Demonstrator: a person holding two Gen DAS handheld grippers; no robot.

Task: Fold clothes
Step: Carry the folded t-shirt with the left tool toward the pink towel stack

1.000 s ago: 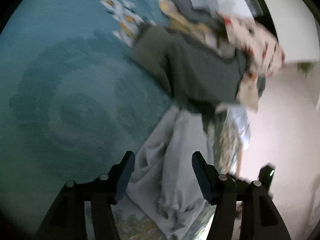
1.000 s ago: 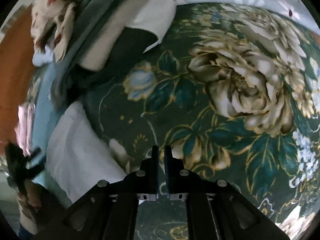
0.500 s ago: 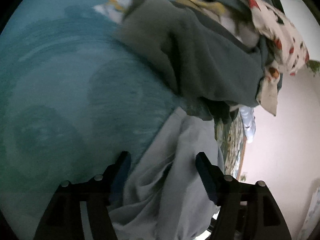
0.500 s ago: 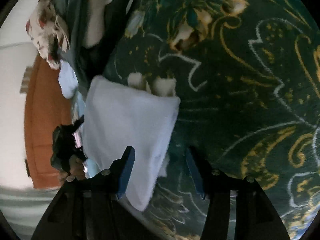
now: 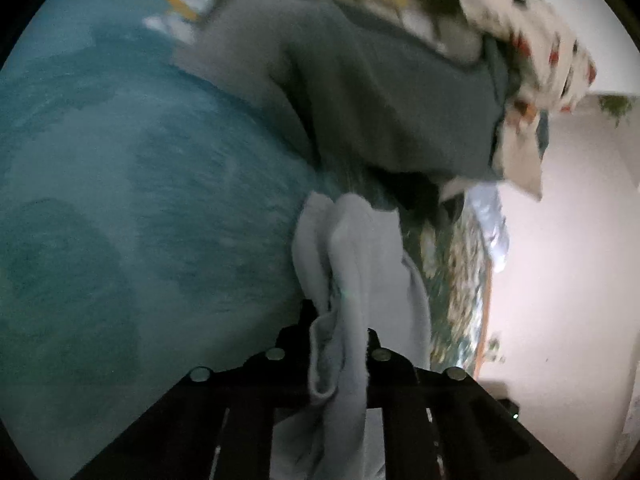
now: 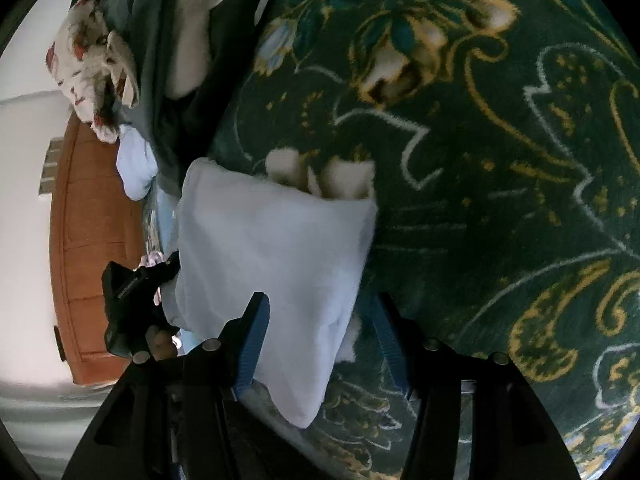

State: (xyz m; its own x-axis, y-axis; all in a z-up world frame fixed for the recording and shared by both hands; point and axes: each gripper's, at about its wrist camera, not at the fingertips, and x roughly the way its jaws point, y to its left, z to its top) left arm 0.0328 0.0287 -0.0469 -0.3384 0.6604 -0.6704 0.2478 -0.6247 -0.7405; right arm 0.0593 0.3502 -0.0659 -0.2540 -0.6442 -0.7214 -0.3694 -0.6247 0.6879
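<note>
Left wrist view: our left gripper (image 5: pixel 340 336) has its fingers pinched on a bunched fold of the pale grey garment (image 5: pixel 352 264), which runs up toward 12 o'clock to the heap of clothes (image 5: pixel 384 92) at 1 o'clock. The teal blanket (image 5: pixel 140 184) fills 9 o'clock.

In the right wrist view, our right gripper (image 6: pixel 320 344) has its fingers spread apart, straddling the lower edge of the same garment (image 6: pixel 276 256), which lies on the dark green flowered bedspread (image 6: pixel 500 200). The heap (image 6: pixel 160 60) sits at 11 o'clock.

We judge the cloth light, soft and limp; it will sag and bunch wherever it is unsupported. We would take it by two corners or along a hem, never mid-panel, and keep it taut between the grippers.
</note>
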